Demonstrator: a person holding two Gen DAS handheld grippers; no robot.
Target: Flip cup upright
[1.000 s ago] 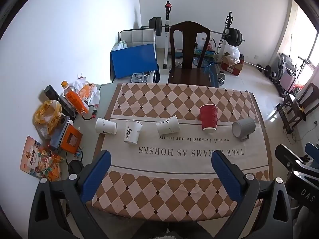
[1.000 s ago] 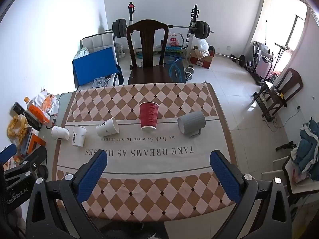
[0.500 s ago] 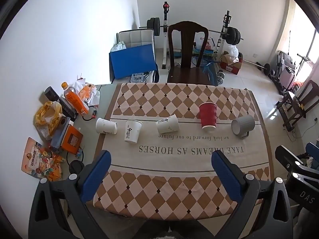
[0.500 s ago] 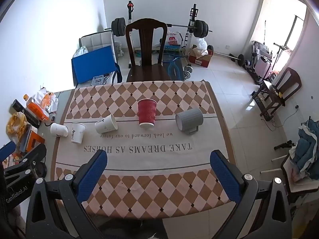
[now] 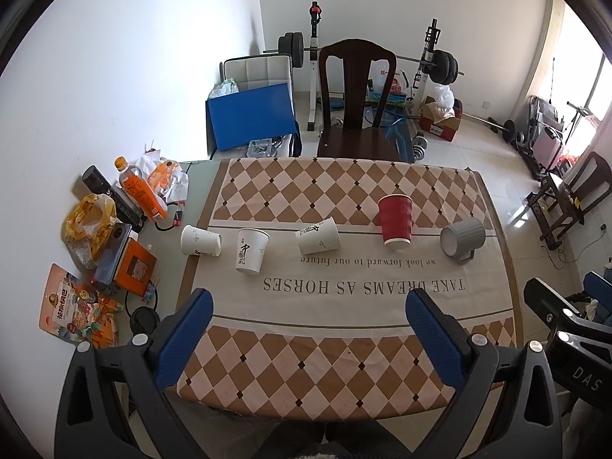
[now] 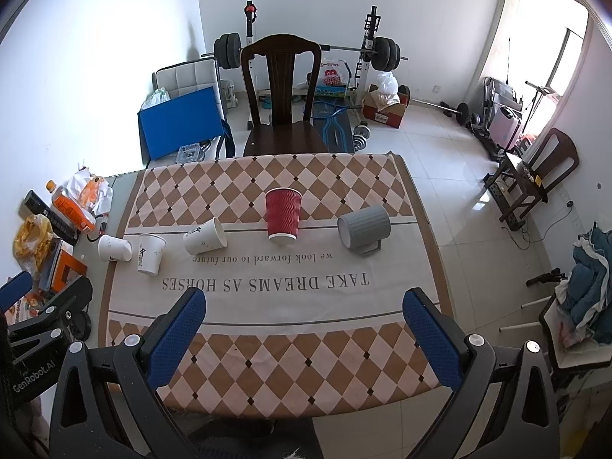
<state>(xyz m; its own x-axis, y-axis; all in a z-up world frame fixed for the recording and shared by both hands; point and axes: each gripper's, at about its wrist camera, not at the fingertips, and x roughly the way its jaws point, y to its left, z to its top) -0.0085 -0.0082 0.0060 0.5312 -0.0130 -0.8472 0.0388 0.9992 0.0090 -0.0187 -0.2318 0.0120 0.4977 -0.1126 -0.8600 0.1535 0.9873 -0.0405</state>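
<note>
Both grippers high above counter [image 5: 493,267], well back from cups, nothing grasped. Left gripper [image 5: 306,308] fingers spread wide, empty. Right gripper [image 6: 304,306] same: wide open, empty.

Five cups in a rough row across tablecloth [image 6: 267,290]. Far-left white cup [image 5: 201,240] on its side, partly off cloth edge. Next white cup [image 5: 251,250] standing, prob. mouth up but hard to confirm. Third white cup [image 5: 318,235] tipped on its side, base toward camera. Red ribbed cup [image 5: 396,222] inverted, rim down. Grey mug [image 5: 462,236] on its side, mouth toward camera, handle underneath.

Risks, judged from here:
- Ambiguous target: several cups not upright. Grabbing the wrong one wastes the move; nearest per hand seems grey mug for right, tipped white cups for left.
- Paper cups thin and light: too hard a squeeze likely crushes the wall; too soft and cup slips mid-rotation.
- Side-lying cups apt to roll when one finger touches first, esp. far-left cup near clutter (orange bottle [image 5: 140,189], snack bags).
- Descent from this height w/ fisheye distortion: easy to misjudge, clip the neighbour, topple red cup.
- Cloth may bunch under a dragging finger, shifting the whole row.
- Grey mug heavier, handle may catch during turn.
</note>
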